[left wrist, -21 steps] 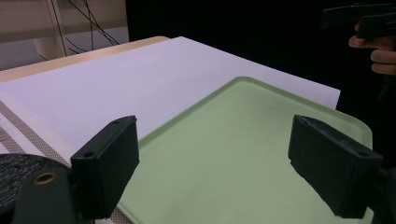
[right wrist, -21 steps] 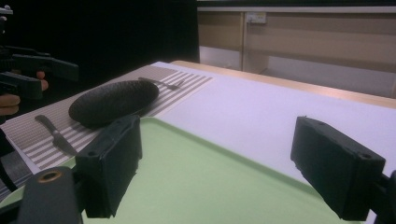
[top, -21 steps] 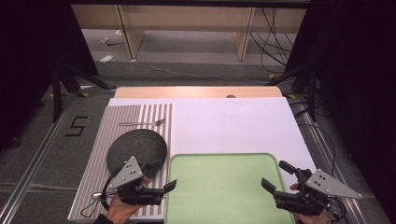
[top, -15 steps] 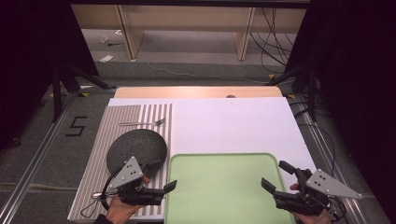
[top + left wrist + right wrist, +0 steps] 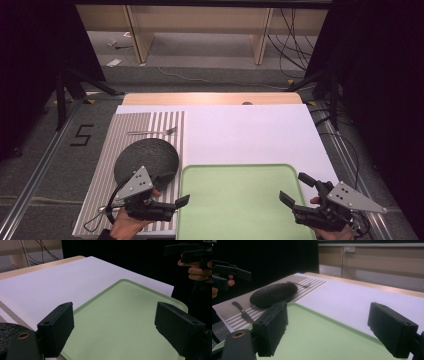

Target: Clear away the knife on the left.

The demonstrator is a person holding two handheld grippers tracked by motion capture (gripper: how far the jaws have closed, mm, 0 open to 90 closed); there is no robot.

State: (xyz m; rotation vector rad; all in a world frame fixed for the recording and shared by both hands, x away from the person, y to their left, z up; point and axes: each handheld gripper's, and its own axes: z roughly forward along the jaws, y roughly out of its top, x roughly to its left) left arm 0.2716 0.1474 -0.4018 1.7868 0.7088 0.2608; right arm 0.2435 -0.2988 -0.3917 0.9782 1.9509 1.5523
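I hold my left tongs [image 5: 175,191] released, jaws spread wide and empty, at the left edge of the green tray [image 5: 235,200], and my right tongs [image 5: 295,189] released the same way at the tray's right edge. The tray lies bare on the white worktop [image 5: 250,135]. Left of the tray, a dark plate [image 5: 147,157], a fork [image 5: 152,132] and a knife [image 5: 242,311] rest on the striped mat [image 5: 125,135].

Black "5", apparently, marked on the floor [image 5: 82,135]
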